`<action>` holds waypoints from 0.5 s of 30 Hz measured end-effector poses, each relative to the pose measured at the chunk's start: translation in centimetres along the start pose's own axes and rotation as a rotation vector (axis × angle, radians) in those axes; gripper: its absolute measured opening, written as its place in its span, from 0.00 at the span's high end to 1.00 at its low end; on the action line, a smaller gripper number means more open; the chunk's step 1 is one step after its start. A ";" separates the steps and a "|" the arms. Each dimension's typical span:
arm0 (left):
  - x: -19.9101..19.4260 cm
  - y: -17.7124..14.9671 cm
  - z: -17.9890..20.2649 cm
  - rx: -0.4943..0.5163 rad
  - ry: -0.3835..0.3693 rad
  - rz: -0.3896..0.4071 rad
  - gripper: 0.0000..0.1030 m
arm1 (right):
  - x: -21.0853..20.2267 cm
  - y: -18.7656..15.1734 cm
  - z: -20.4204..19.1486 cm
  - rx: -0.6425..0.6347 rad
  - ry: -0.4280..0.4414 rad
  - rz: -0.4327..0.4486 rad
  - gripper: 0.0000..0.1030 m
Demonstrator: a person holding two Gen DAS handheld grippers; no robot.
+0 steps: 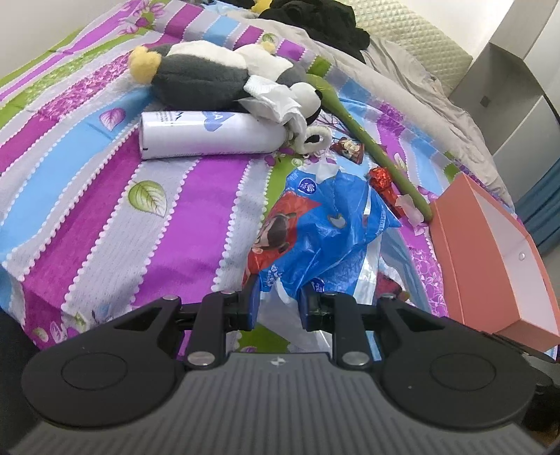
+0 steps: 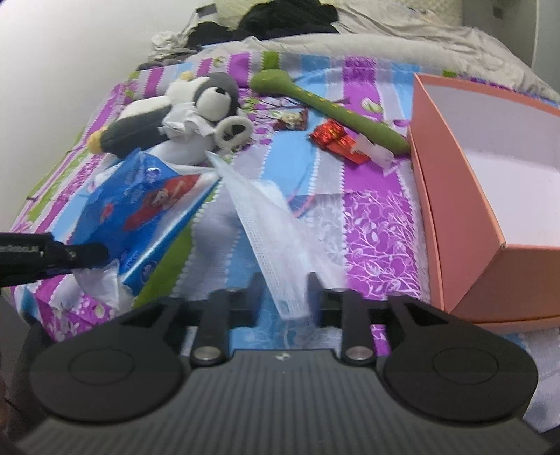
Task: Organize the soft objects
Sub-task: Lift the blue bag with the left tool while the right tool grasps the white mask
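Note:
A blue tissue pack (image 1: 325, 227) lies on the striped bedspread (image 1: 105, 196). My left gripper (image 1: 279, 305) is shut on its near end; it also shows in the right wrist view (image 2: 147, 206), with the left gripper (image 2: 80, 257) at its lower left. My right gripper (image 2: 285, 297) is shut on a white tissue (image 2: 269, 224) that stretches from the pack. A grey and white plush penguin (image 1: 217, 75) lies further back, also seen in the right wrist view (image 2: 175, 115). A green plush stick (image 2: 329, 106) lies beside an open pink box (image 2: 465, 196).
A white roll (image 1: 206, 134) lies before the penguin. Red candy wrappers (image 2: 332, 138) and a small picture packet (image 2: 290, 120) lie mid-bed. Black clothes (image 1: 315, 21) and a grey sheet (image 1: 402, 77) sit at the back. The pink box (image 1: 486, 259) is at the bed's right edge.

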State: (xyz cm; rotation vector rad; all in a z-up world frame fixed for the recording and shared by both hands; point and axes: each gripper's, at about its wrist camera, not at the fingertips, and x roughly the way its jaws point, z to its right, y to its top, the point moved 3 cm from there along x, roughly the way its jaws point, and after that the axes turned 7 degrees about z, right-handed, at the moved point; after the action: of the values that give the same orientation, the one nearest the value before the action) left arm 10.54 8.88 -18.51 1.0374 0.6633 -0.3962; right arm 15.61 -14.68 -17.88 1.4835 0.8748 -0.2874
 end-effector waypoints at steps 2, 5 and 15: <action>0.1 -0.1 -0.1 -0.004 0.002 -0.005 0.75 | 0.0 -0.1 -0.2 -0.011 0.009 -0.003 0.60; 0.2 -0.2 -0.2 -0.005 0.005 -0.009 0.74 | 0.3 -0.3 -0.4 -0.014 0.025 -0.011 0.60; 1.1 0.1 -0.8 -0.020 0.024 -0.018 0.74 | 1.3 -1.6 -4.0 -0.048 0.207 -0.038 0.62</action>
State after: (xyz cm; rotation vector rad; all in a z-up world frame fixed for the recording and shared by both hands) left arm 11.10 9.67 -19.49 1.0192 0.6969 -0.3923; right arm 14.11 -10.72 -19.37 1.4709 1.0692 -0.1414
